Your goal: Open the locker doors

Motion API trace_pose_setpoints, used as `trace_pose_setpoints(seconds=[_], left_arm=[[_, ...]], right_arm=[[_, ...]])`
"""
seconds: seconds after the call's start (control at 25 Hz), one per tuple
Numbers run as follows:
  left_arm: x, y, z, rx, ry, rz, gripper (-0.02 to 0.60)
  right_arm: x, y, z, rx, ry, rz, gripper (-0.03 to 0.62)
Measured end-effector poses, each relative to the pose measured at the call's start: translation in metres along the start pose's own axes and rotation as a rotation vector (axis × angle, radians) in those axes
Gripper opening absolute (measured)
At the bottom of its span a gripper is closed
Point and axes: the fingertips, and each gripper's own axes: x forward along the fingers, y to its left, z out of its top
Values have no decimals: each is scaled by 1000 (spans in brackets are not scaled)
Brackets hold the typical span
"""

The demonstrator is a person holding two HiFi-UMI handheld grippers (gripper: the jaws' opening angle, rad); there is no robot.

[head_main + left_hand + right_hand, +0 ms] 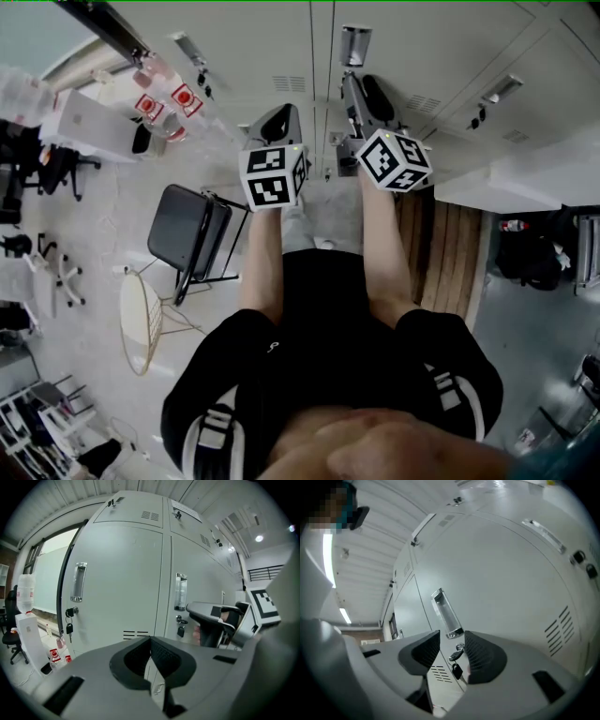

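Note:
Grey locker doors (281,47) stand closed in front of me. In the left gripper view two doors show, each with a recessed chrome handle (78,582) and a key (69,629) hanging in the lock below. My left gripper (151,643) is shut and empty, held short of the seam between these doors. My right gripper (451,651) is open; a keyed lock (458,654) shows in the gap between its pads without touching them, just under a door handle (446,616). From the head view the left gripper (281,120) and right gripper (350,89) point side by side at the lockers.
A folded dark chair (187,234) and a round wire stand (141,323) sit to my left on the floor. Water bottles (164,98) and a white dispenser (26,620) stand by the left locker. A wooden bench (450,253) lies at the right.

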Motion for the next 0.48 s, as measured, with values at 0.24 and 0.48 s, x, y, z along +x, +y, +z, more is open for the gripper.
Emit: trace_pose_setpoints(seconds=[0.24,0.48], left_arm=[[2,8,8,-16,-27,8,11],[12,14,17,-24,-50,-4,11]], right_arm=[[10,21,14,-291,31,-38,160],[24,34,16,-462,69,-55,160]])
